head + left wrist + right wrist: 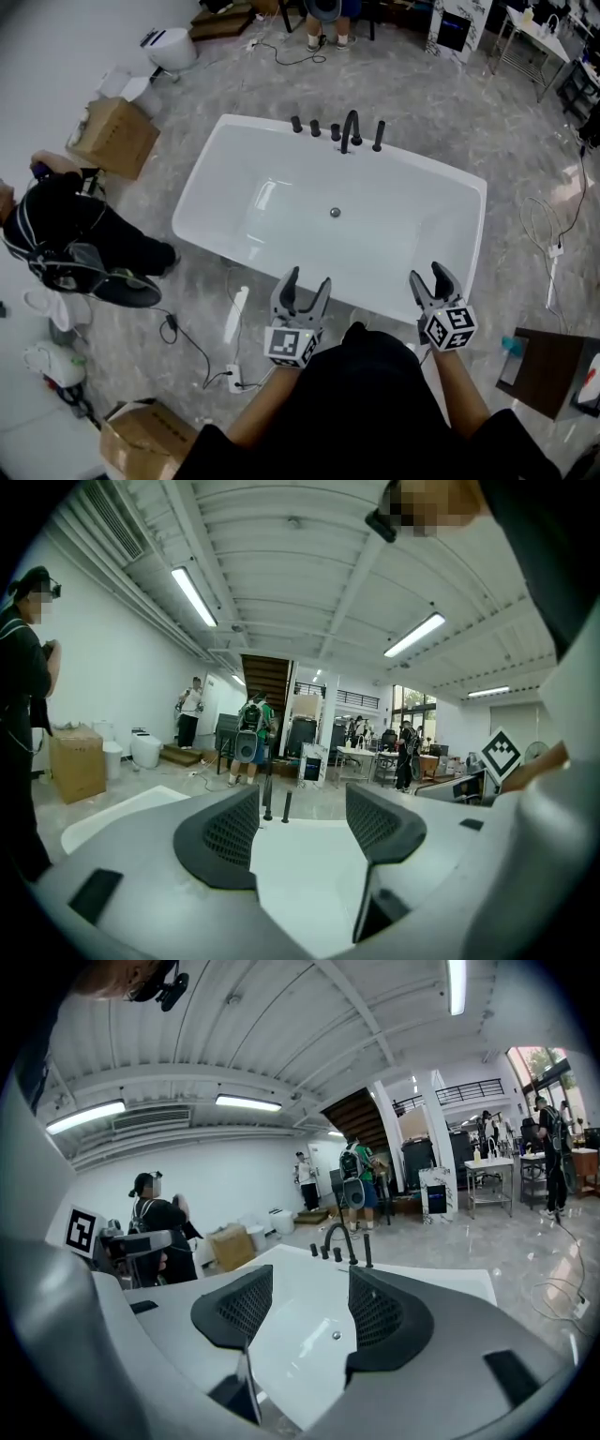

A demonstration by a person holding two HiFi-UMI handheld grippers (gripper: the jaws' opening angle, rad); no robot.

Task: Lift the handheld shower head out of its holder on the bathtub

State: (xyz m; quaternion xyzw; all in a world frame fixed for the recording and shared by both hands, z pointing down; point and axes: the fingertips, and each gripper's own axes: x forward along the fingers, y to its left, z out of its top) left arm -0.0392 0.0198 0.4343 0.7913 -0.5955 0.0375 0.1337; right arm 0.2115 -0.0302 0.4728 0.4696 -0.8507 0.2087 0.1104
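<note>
A white bathtub (441, 167) fills the middle of the head view. On its far rim stands a row of black fittings: a curved spout (349, 130), small knobs, and at the right end the slim upright handheld shower head (379, 136) in its holder. The same stick shows beyond the jaws in the right gripper view (367, 1251). My left gripper (308, 279) and right gripper (427, 274) hover at the tub's near rim, both open and empty. They are far from the fittings. In the left gripper view, the left gripper (302, 827) frames two black posts (268, 799).
A person in black (66, 234) crouches on the floor to the tub's left. A cardboard box (112, 136) and a toilet (173, 47) stand at the back left. Cables and a power strip (234, 314) lie by the near left of the tub. At the right stands a brown table (548, 370).
</note>
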